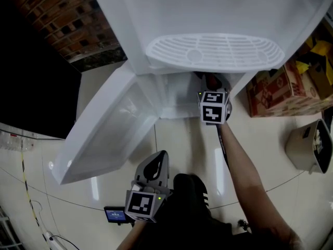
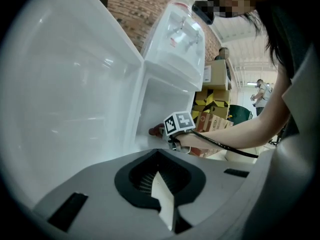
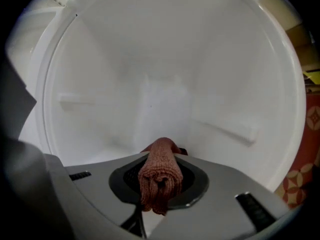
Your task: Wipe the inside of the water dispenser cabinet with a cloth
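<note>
The white water dispenser (image 1: 208, 14) stands with its lower cabinet door (image 1: 109, 129) swung open to the left. My right gripper (image 1: 210, 85) reaches into the cabinet below the drip tray and is shut on a reddish-brown cloth (image 3: 160, 176). In the right gripper view the rolled cloth sticks out past the jaws toward the white back wall of the cabinet (image 3: 160, 84). The cloth (image 2: 156, 130) also shows at the cabinet opening in the left gripper view. My left gripper (image 1: 155, 163) hangs back near my body, outside the cabinet, jaws together with nothing in them.
Cardboard boxes (image 1: 283, 87) sit right of the dispenser, with a pale bin (image 1: 312, 147) nearer me. A brick wall (image 1: 67, 20) and a black panel (image 1: 31, 87) lie to the left. A small device with a blue screen (image 1: 115, 214) and a cable (image 1: 26, 191) lie on the tiled floor.
</note>
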